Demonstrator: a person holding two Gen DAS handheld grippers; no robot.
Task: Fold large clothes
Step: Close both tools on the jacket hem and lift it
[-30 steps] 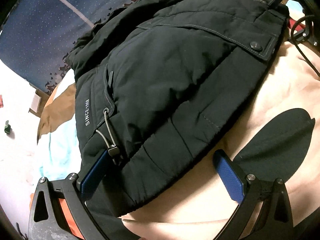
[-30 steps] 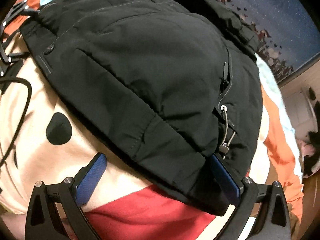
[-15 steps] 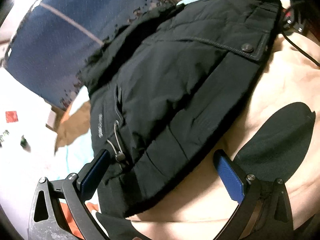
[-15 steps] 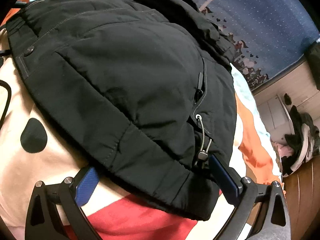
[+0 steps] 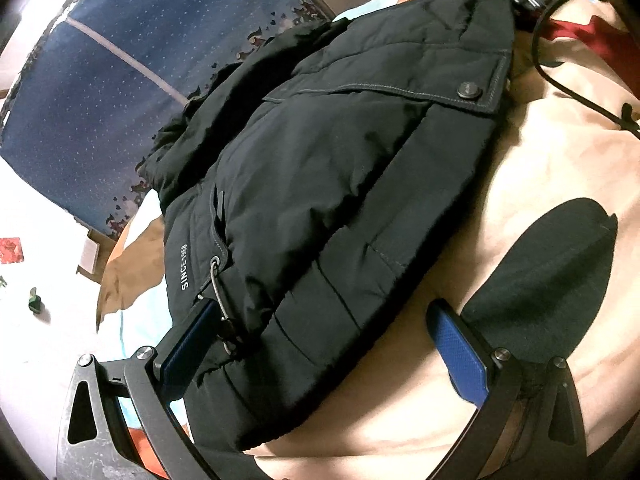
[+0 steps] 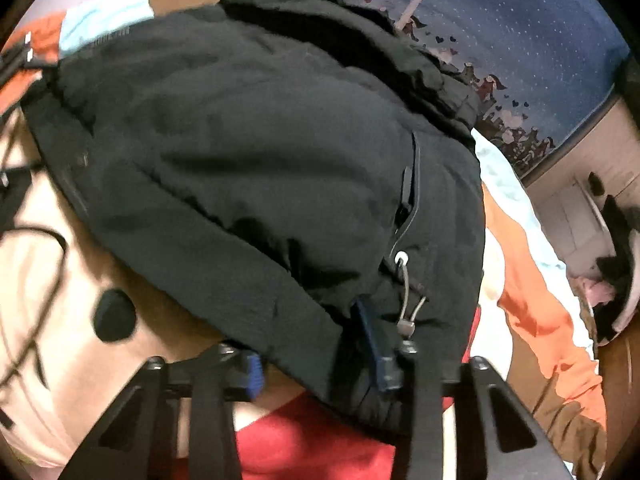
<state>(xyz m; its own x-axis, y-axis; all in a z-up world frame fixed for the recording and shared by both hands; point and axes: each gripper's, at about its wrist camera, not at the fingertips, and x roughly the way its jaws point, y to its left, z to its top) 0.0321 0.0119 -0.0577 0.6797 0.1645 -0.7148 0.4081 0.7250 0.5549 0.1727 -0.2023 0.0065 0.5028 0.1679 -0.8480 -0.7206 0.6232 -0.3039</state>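
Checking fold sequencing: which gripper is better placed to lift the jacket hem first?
Right. The right gripper has just been closing, and its pads pinch the black jacket hem. The left gripper stands wide open around its hem corner, gripping nothing.

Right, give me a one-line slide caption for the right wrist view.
Right gripper closing on the hem of a black padded jacket beside its drawcord toggle, over a patterned bedspread.

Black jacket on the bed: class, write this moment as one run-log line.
item: black jacket on bedspread | right gripper: just closed on hem | left gripper: open, straddling hem
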